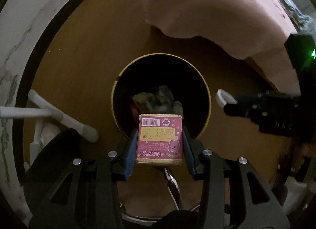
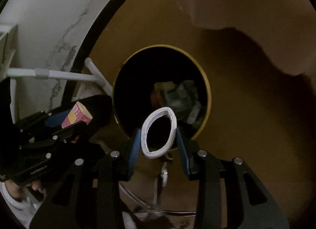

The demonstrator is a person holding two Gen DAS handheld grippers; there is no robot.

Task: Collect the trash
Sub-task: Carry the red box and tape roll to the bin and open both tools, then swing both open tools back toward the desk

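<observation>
Pointing both grippers down over the round bin (image 1: 205, 91), we clamp a pink carton (image 1: 159, 140) in the left gripper (image 1: 160, 144) and a squashed white cup (image 2: 159, 132) in the right gripper (image 2: 158, 140).

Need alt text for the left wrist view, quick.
The left gripper clamps a small pink box above a round yellow-rimmed bin already holding crumpled trash. At right, the right gripper holds a squashed white cup.
</observation>
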